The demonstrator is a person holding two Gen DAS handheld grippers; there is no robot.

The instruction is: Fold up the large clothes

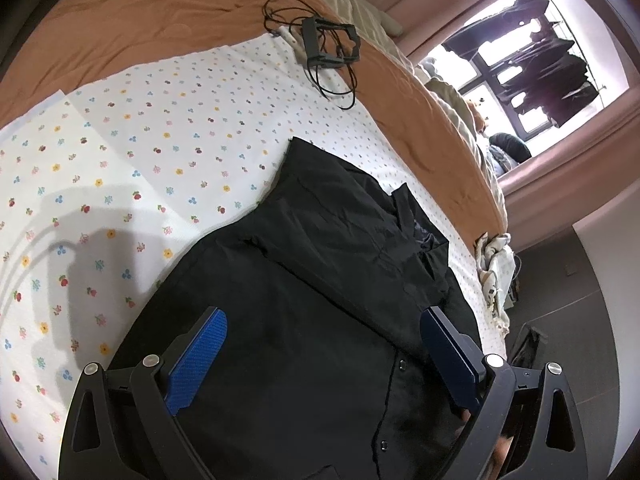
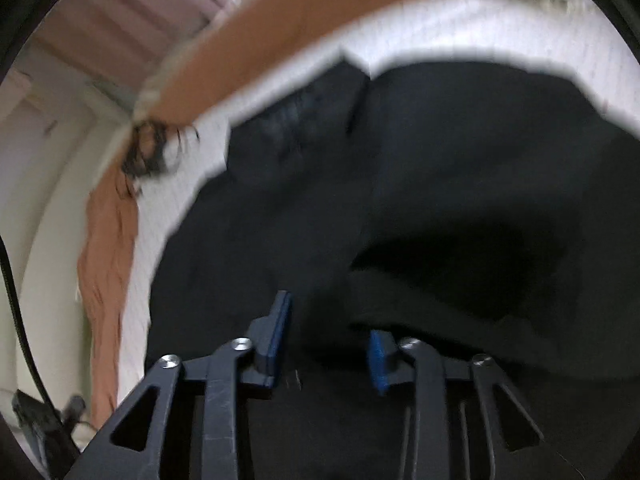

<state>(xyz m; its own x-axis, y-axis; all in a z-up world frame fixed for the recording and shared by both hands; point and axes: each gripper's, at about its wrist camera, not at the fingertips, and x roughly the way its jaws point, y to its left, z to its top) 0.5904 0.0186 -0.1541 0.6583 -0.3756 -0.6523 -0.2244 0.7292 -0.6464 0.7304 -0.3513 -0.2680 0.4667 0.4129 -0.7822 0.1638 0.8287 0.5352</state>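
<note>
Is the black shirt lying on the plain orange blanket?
No, the black shirt lies on the white sheet with little flowers, and the orange blanket is farther back on the bed.

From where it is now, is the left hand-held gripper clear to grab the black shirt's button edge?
Probably yes: the left hand-held gripper stands open right over the black shirt, and nothing lies between it and the button edge.
</note>
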